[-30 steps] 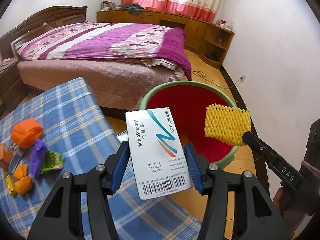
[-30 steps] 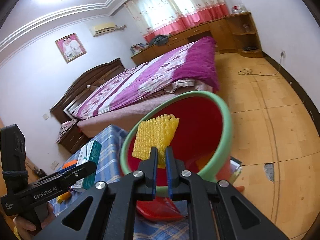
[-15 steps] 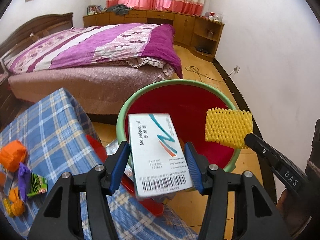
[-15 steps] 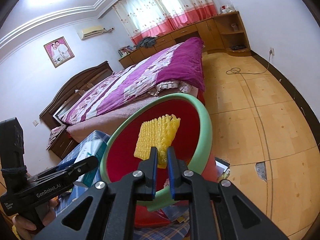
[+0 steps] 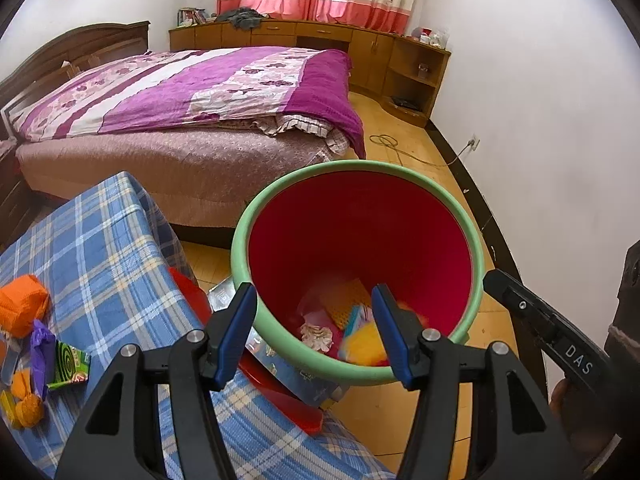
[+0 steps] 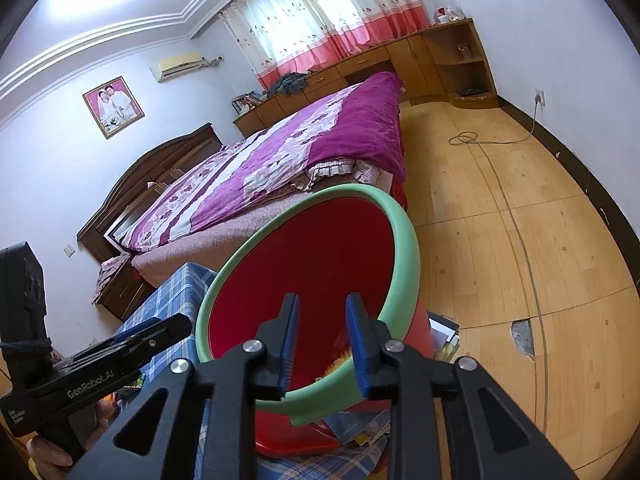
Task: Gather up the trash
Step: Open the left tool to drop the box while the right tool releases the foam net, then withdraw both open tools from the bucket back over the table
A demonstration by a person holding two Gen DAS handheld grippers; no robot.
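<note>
Trash point(image 5: 24, 344) left on the desk point(image 5: 108, 264) sits well apart from the bin point(image 5: 360, 240), so both gripper jaws, wide open and empty, could knock its rim when swinging back.

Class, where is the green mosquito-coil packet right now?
In the left wrist view, the green mosquito-coil packet lies at the far left on the blue checked cloth, beside the purple wrapper.

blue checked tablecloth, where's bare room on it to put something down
Free: the wide stretch of blue checked tablecloth between the orange crumpled wrapper and the green-rimmed red bucket. Crowded: the left edge, where that wrapper, a purple wrapper and a green coil-print packet cluster.
</note>
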